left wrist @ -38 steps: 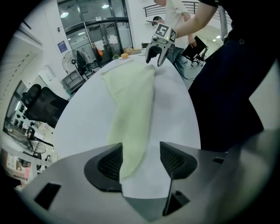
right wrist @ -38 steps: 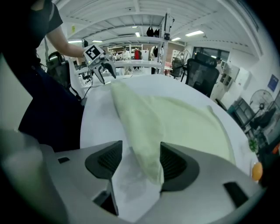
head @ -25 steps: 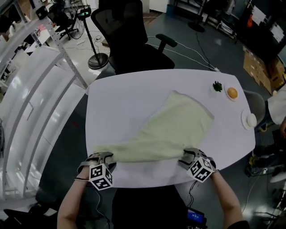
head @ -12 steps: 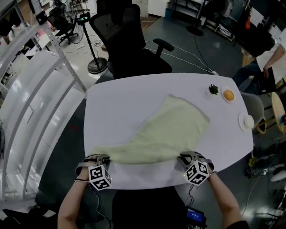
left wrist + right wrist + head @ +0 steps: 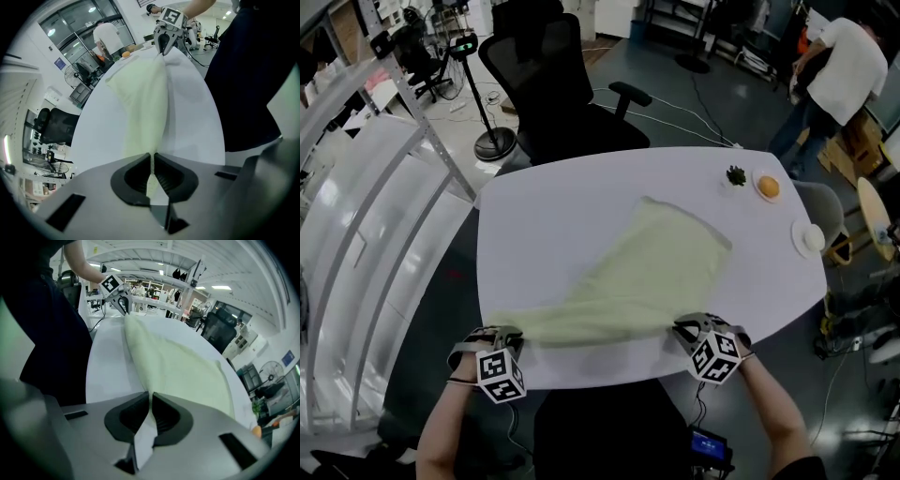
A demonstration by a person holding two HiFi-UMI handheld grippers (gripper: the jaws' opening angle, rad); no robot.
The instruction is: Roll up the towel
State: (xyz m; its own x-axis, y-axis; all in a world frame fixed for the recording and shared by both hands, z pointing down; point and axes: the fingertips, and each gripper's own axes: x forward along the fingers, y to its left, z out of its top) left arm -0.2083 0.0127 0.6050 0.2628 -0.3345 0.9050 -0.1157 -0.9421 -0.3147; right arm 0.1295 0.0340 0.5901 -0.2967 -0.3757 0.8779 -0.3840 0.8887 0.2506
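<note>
Towel: the pale green rectangular cloth towel (image 5: 652, 267) is lying spread out, skewed, across the white oval desk (image 5: 548, 211). Its near edge is stretching between both tongs at the desk's front.
Left tongs: the left tongs (image 5: 514, 330) are pinching the near left corner, jaws pressing together on the cloth.
Right tongs: the right tongs (image 5: 682, 328) are gripping the near right corner likewise.

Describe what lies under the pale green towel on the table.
The towel lies on the white table, its near corners pinched by the left gripper and right gripper. Bare tabletop shows around it; the surface beneath the cloth is covered and cannot be seen.
</note>
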